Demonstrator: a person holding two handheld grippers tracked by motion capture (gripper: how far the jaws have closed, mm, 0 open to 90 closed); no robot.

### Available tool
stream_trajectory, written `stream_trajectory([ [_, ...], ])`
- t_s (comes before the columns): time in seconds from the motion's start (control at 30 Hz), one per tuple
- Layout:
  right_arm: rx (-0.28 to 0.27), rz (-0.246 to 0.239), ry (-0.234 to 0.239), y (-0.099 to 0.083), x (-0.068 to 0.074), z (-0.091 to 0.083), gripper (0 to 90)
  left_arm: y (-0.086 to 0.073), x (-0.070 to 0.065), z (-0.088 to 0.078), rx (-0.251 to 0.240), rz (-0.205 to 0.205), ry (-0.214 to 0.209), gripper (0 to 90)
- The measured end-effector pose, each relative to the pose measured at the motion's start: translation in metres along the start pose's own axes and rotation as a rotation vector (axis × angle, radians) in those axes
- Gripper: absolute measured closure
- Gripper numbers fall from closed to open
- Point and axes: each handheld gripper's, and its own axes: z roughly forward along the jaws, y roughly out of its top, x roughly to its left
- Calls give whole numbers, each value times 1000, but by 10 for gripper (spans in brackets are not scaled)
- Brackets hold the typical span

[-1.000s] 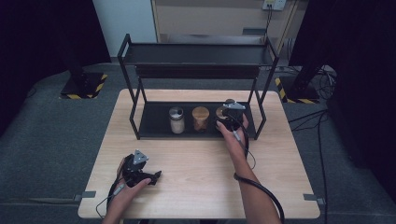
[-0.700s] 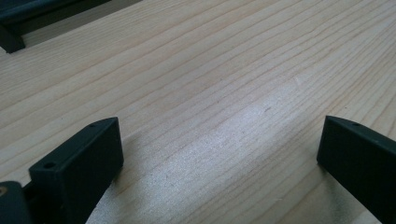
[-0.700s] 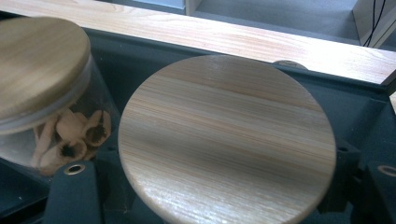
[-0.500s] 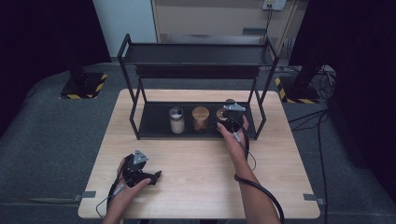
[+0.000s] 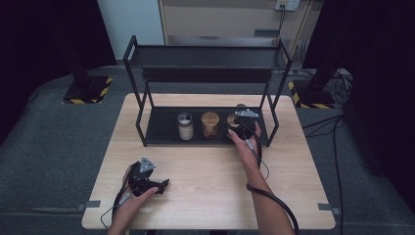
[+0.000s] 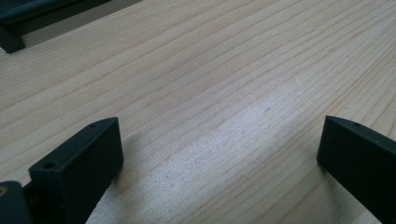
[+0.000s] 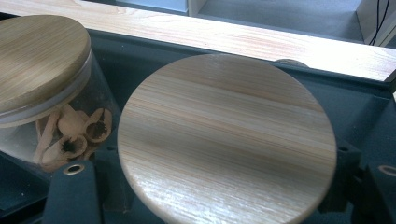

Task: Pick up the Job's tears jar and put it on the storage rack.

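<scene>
A glass jar with a round wooden lid (image 7: 226, 140) stands at the right end of the black rack's lower shelf (image 5: 161, 128). My right gripper (image 7: 212, 186) is shut on it just under the lid, one jaw on each side. In the high view this gripper (image 5: 243, 125) reaches into the shelf over the jar (image 5: 233, 119). To its left stands a second wooden-lidded jar (image 7: 39, 60) with brown dried pieces inside. My left gripper (image 6: 219, 154) rests open on the bare wooden table (image 6: 210, 70), near the table's front left (image 5: 159, 187) in the high view.
A third jar (image 5: 185, 125) with a metal lid and white contents stands left of the middle jar (image 5: 210, 123). The rack's upper shelf (image 5: 205, 56) overhangs the jars, and its posts (image 5: 272, 117) flank the right gripper. Cables trail from both grippers across the table (image 5: 205, 196).
</scene>
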Motion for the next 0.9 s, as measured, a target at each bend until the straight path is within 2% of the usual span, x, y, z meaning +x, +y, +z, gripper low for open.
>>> stream_trajectory([
  [0.47,-5,-3,7,-2,-2,-2,256,0,0,0,0,0,0,0],
  [0.77,-18,-4,9,-1,-5,-9,119,0,0,0,0,0,0,0],
  [0.9,-21,-4,9,-2,-6,-12,89,0,0,0,0,0,0,0],
])
